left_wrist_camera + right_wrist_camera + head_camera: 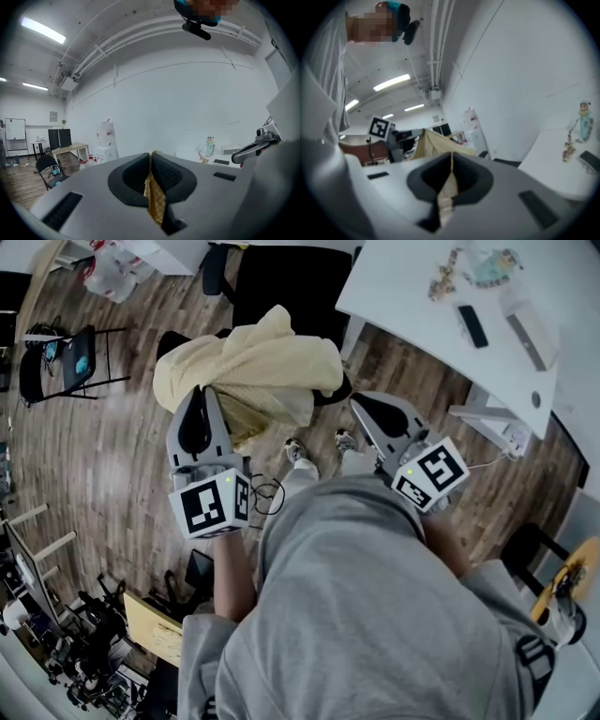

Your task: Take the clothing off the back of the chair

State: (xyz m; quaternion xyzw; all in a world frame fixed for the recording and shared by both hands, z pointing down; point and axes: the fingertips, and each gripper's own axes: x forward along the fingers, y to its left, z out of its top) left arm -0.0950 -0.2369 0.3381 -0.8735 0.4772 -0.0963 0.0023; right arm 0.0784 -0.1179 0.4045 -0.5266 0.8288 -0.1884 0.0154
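Head view: one pale yellow garment [267,362] bunched at 12 o'clock, over one black chair [286,282]. Left gripper [201,395] set at its 7 o'clock edge, right gripper [362,405] at its 4 o'clock edge.
Left gripper view — jaws clamped on thin fold of garment [155,202].
Right gripper view — jaws likewise pinched on garment [446,191].
Risk judged: hem could be snagged on chair back, or thin pinch lost, if lift is uneven. Two grippers, two grips counted.
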